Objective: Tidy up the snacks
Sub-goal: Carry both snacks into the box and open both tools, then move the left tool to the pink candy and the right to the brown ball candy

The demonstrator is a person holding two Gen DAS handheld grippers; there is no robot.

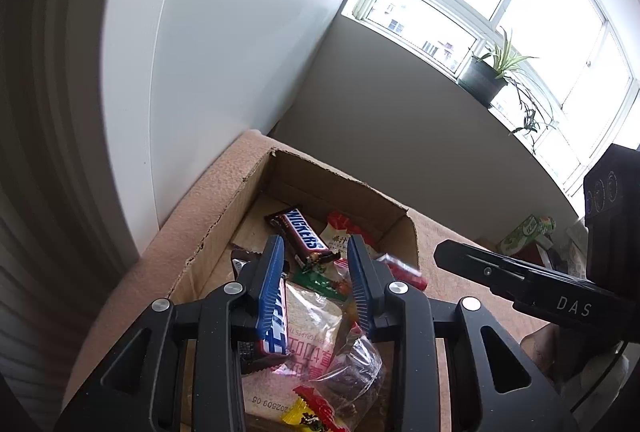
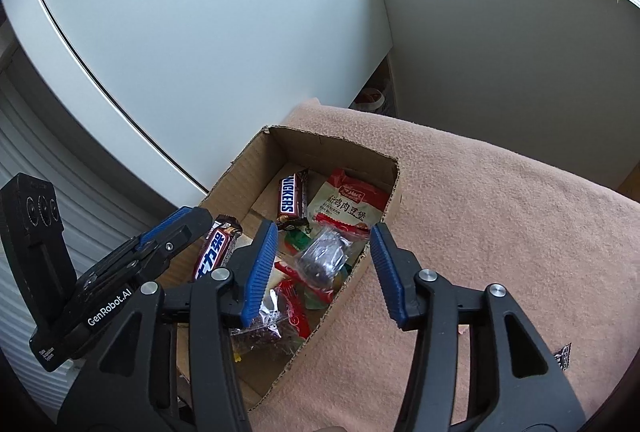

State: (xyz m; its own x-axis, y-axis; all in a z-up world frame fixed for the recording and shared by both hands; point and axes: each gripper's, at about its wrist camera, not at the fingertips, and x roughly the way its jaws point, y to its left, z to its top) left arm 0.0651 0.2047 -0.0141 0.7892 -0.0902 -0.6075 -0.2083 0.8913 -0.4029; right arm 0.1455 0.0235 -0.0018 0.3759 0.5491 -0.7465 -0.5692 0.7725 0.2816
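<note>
An open cardboard box (image 1: 224,228) (image 2: 236,172) sits on a pink cloth and holds several snacks. A Snickers bar (image 1: 305,235) (image 2: 291,197) lies at the far end, beside a white and red pouch (image 2: 347,207). A second Snickers bar with Chinese print (image 2: 215,250) (image 1: 277,324) lies by the left wall. Clear packets of dark dried fruit (image 2: 323,257) (image 1: 352,372) lie in the middle. My left gripper (image 1: 316,276) hangs open and empty above the box. My right gripper (image 2: 326,266) is open and empty over the box's right wall. It also shows side-on in the left wrist view (image 1: 520,276).
The pink cloth (image 2: 500,224) covers the surface to the right of the box. A small dark wrapper (image 2: 563,354) lies on it at the right. A green box (image 1: 524,234) and other packets sit at far right. A white cabinet stands behind, and a potted plant (image 1: 490,72) on the windowsill.
</note>
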